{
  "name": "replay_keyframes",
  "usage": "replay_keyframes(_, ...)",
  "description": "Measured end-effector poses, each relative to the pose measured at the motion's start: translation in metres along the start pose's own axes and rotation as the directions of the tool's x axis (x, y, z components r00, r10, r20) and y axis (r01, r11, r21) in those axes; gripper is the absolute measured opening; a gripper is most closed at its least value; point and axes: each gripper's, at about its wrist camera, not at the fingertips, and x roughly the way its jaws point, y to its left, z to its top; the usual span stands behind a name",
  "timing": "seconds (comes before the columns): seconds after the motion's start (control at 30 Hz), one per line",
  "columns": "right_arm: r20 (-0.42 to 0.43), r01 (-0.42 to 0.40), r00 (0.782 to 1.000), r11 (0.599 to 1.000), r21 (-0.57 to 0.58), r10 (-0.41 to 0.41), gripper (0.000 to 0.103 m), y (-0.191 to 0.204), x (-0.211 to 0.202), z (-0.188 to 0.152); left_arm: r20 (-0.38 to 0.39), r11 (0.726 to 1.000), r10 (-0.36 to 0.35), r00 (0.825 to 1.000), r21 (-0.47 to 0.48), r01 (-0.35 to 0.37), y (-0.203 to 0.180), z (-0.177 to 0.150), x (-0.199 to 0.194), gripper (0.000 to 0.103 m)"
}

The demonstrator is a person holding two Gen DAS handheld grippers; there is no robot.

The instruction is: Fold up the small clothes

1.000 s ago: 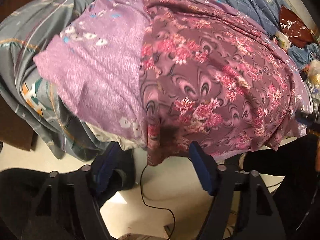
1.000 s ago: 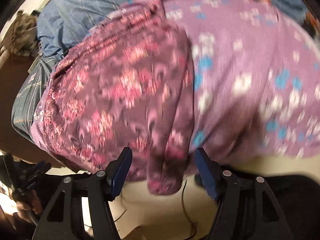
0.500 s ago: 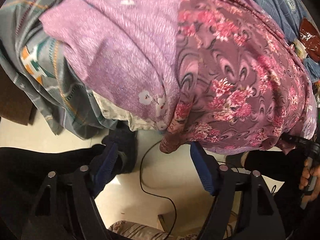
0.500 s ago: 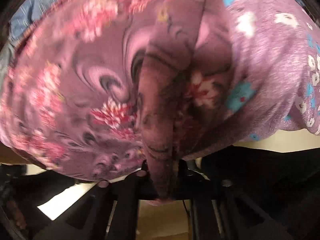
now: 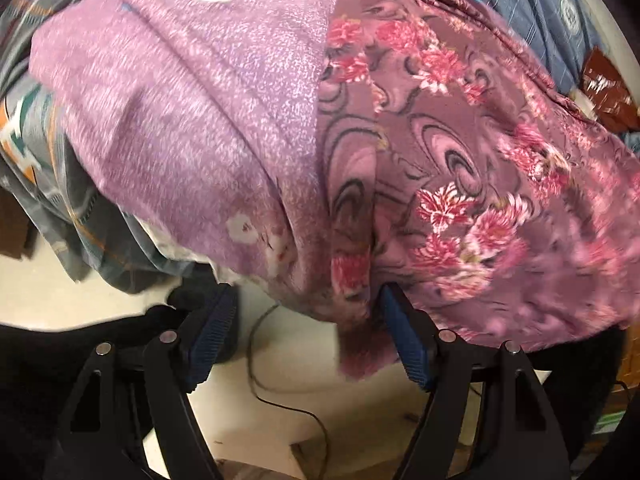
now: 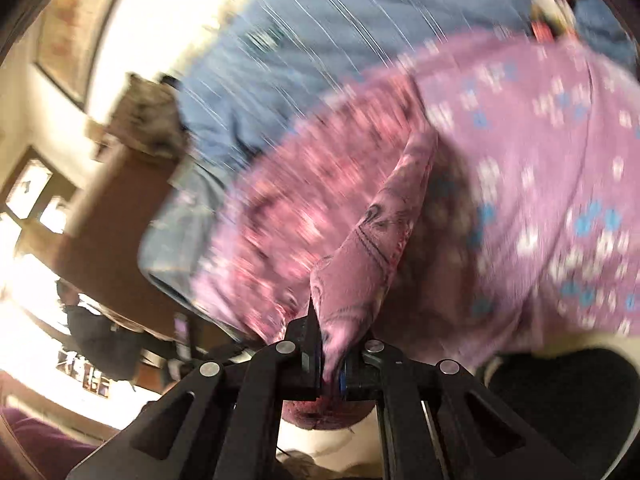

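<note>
A mauve garment with red flowers and dark swirls point(image 5: 452, 168) lies over the bed's near edge, on a lilac cloth with small white and blue flowers point(image 5: 192, 120). My left gripper point(image 5: 308, 340) is open, and the garment's hanging corner point(image 5: 356, 336) sits between its blue pads, against the right pad point(image 5: 404, 340). My right gripper point(image 6: 330, 356) is shut on another corner of the flowered garment point(image 6: 360, 276) and holds it lifted off the lilac cloth point(image 6: 540, 184). The right wrist view is blurred by motion.
A blue striped bedspread point(image 5: 532, 4) covers the bed behind. A grey patterned blanket point(image 5: 60, 184) hangs at the left. A black cable point(image 5: 280, 396) lies on the pale floor under my left gripper. Brown furniture point(image 6: 116, 216) stands left of the bed.
My right gripper, open a second ago, closed on a garment corner and has lifted it up and back. My left gripper has moved in until the hanging corner lies between its open fingers.
</note>
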Motion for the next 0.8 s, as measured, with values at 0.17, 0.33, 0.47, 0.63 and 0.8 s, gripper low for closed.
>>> replay_keyframes(0.17, 0.084, -0.088, 0.993, 0.996, -0.01, 0.089, 0.005, 0.017, -0.016, 0.015, -0.042, 0.993, -0.117, 0.992, -0.014, 0.117, -0.014, -0.013, -0.006, 0.075)
replay_keyframes(0.33, 0.031, -0.082, 0.996, 0.996, 0.025, 0.081, 0.005, 0.015, 0.004, 0.013, -0.063, 0.988, -0.142, 0.988, -0.074, 0.138, -0.025, -0.017, 0.002, 0.075)
replay_keyframes(0.47, 0.04, -0.082, 0.996, 0.997, 0.003, 0.082, 0.005, 0.015, -0.004, 0.012, -0.022, 0.99, -0.134, 0.991, -0.044, 0.133, -0.036, -0.016, 0.003, 0.075)
replay_keyframes(0.63, 0.043, -0.071, 0.997, 0.997, 0.012, 0.071, 0.005, 0.013, -0.005, 0.013, 0.066, 0.986, -0.159, 0.985, -0.031, 0.161, -0.043, -0.001, 0.003, 0.075)
replay_keyframes(0.8, 0.037, -0.077, 0.996, 0.997, 0.008, 0.076, 0.005, 0.016, -0.002, 0.01, 0.035, 0.981, -0.178, 0.983, -0.079, 0.18, -0.03, 0.003, 0.018, 0.047)
